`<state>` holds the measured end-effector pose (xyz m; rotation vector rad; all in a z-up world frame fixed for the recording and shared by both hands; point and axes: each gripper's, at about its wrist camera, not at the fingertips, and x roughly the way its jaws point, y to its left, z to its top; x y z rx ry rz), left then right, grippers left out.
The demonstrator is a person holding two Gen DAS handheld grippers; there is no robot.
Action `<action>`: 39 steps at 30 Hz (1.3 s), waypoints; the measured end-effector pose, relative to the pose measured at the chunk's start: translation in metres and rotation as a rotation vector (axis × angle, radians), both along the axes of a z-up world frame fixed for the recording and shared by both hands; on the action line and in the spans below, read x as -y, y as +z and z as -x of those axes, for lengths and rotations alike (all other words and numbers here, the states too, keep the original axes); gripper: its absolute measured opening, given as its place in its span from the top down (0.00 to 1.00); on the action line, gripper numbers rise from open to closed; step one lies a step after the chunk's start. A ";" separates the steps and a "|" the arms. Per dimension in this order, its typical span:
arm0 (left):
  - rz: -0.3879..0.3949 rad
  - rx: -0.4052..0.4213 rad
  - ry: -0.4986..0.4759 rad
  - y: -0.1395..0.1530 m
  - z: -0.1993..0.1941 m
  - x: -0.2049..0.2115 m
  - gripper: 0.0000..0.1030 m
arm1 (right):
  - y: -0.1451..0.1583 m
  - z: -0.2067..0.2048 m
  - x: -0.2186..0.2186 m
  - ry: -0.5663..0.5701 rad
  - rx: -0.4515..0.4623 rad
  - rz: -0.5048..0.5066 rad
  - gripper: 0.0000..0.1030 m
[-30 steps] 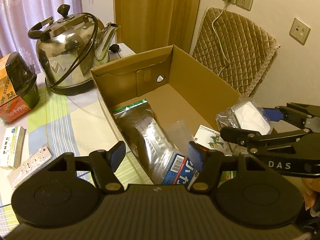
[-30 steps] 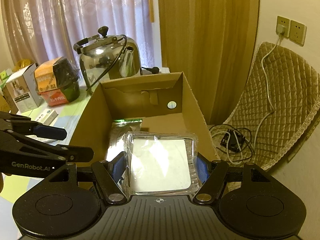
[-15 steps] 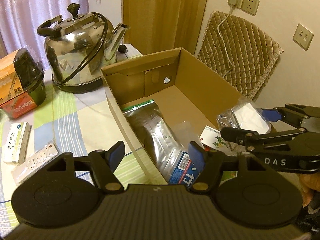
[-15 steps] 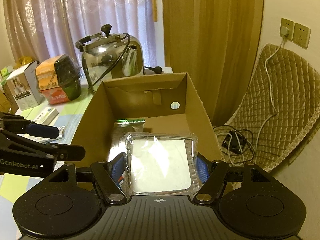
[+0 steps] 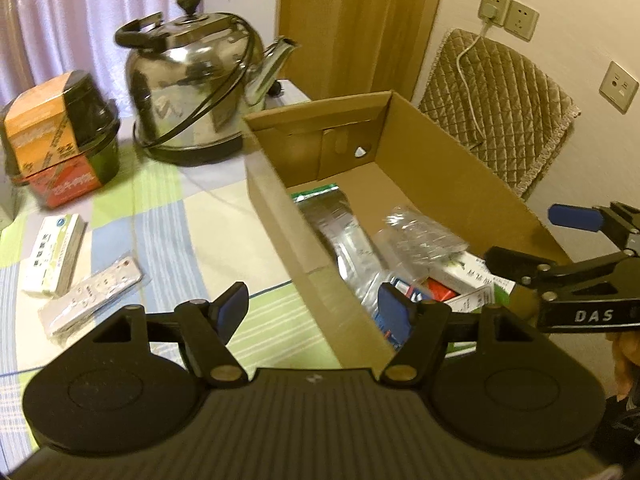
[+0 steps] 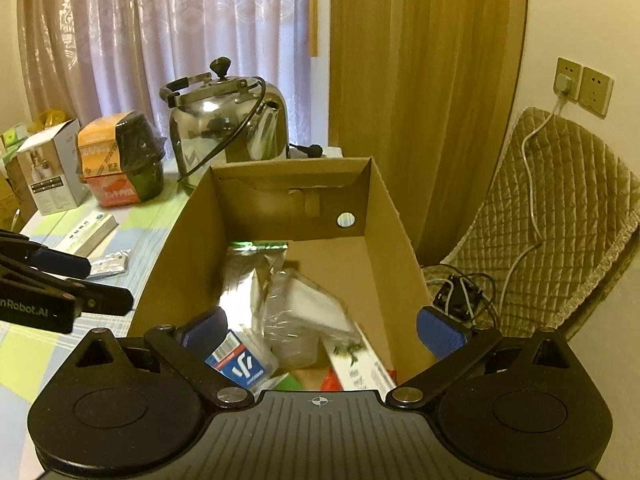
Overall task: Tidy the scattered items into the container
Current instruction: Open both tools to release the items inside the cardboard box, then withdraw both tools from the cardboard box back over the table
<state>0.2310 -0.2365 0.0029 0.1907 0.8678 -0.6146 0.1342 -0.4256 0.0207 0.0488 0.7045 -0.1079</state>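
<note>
Hovering over the near end of the cardboard box (image 6: 384, 216), my right gripper (image 6: 320, 330) has its blue fingers (image 6: 438, 332) spread wide with nothing between them. Below it, inside the box, lies the clear plastic packet (image 6: 304, 312) with its white pad, tilted and resting on the other contents: a long silver foil pouch (image 6: 244, 280) with a green top edge, a blue-and-white labelled packet (image 6: 240, 364), and a white carton (image 6: 360, 364) with green print. From the left wrist view, the same clear plastic packet (image 5: 420, 236) sits crumpled in the middle of the cardboard box (image 5: 440, 168), on top of the foil pouch (image 5: 344, 236).

My left gripper (image 5: 314, 306) is released too, its fingers apart and empty, straddling the box's near left wall above the checked tablecloth (image 5: 160, 216). Out on the cloth to the left, a white medicine box (image 5: 54, 254) and a blister strip (image 5: 92, 296) lie just beside each other, well apart from the box. Behind them stand a steel kettle (image 5: 196, 92) and an orange-and-black wrapped bowl (image 5: 60, 136). A quilted chair pad (image 5: 500, 96) leans by the wall sockets to the right.
</note>
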 end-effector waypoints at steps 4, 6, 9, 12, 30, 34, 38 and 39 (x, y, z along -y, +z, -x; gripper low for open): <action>0.003 -0.002 0.024 0.001 0.006 -0.015 0.35 | 0.002 0.008 -0.007 -0.002 -0.003 -0.009 0.00; 0.005 -0.001 0.034 0.003 0.009 -0.023 0.34 | 0.003 0.012 -0.013 0.005 -0.002 -0.006 0.00; 0.009 0.004 0.054 0.008 0.015 -0.036 0.33 | 0.006 0.017 -0.023 0.019 -0.001 -0.004 0.00; 0.011 0.013 0.072 0.014 0.023 -0.052 0.33 | 0.011 0.023 -0.035 0.031 0.003 -0.007 0.00; -0.032 0.042 0.283 0.036 0.076 -0.191 0.25 | 0.043 0.043 -0.144 0.242 0.039 0.008 0.00; -0.043 0.048 0.331 0.038 0.075 -0.224 0.24 | 0.041 0.029 -0.173 0.313 0.013 0.017 0.00; -0.054 0.046 0.368 0.033 0.068 -0.249 0.24 | 0.032 0.007 -0.202 0.373 -0.016 0.021 0.00; -0.058 0.045 0.372 0.031 0.064 -0.254 0.24 | 0.029 0.000 -0.209 0.388 -0.024 0.024 0.00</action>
